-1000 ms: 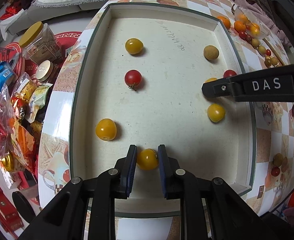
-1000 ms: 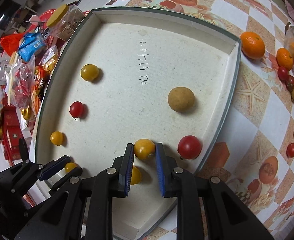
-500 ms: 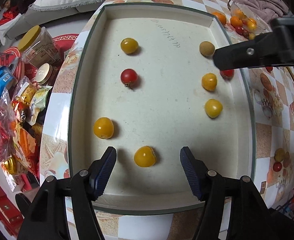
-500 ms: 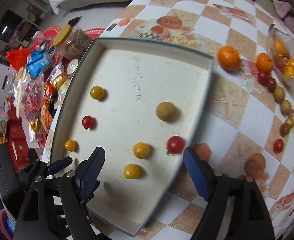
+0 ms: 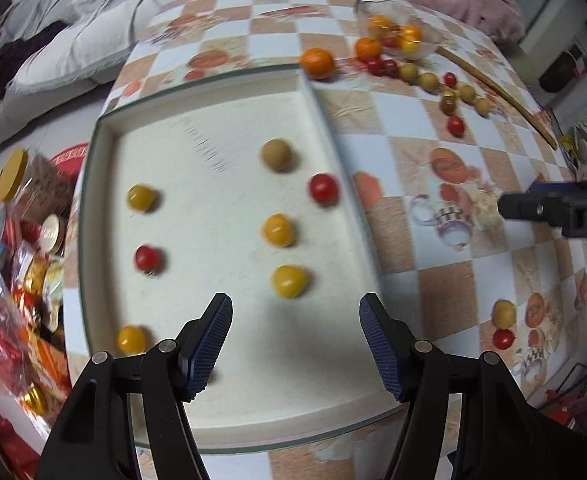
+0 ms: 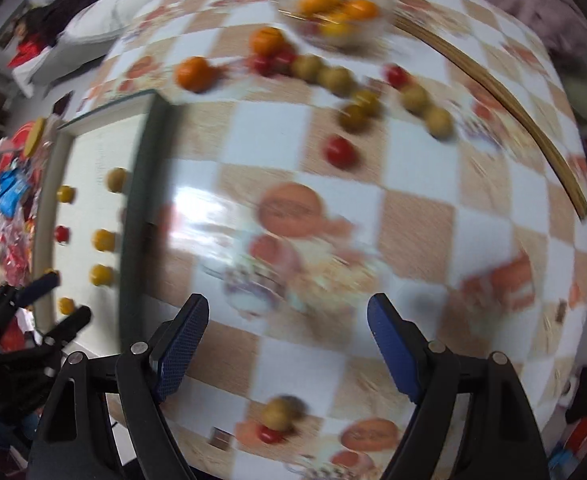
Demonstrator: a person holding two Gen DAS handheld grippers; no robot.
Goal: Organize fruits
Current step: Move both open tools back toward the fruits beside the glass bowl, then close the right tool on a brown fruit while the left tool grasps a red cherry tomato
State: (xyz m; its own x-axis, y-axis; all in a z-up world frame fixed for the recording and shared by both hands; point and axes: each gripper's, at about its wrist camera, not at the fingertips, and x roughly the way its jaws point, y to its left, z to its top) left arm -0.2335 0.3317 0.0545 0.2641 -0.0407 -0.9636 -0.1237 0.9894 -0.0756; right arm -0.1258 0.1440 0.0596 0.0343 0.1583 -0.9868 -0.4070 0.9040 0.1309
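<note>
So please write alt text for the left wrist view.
The open left claw hovers over a shallow white tray holding scattered yellow and red cherry tomatoes and one brown fruit; more fruit lies loose on the checkered tablecloth beyond.

My left tongs [image 5: 295, 338] hang wide apart over the near end of the shallow white rectangular tray [image 5: 253, 420], with bare tray floor between the fingers. Just ahead sit two round yellow tomatoes [image 5: 289, 281], then a red tomato [image 5: 323, 188] close to the tray's right wall. My right tongs [image 6: 287, 344], also spread, hang over bare checkered tablecloth [image 6: 413, 240]; a loose line of small red and olive-brown fruits [image 6: 353, 116] lies farther ahead.
</note>
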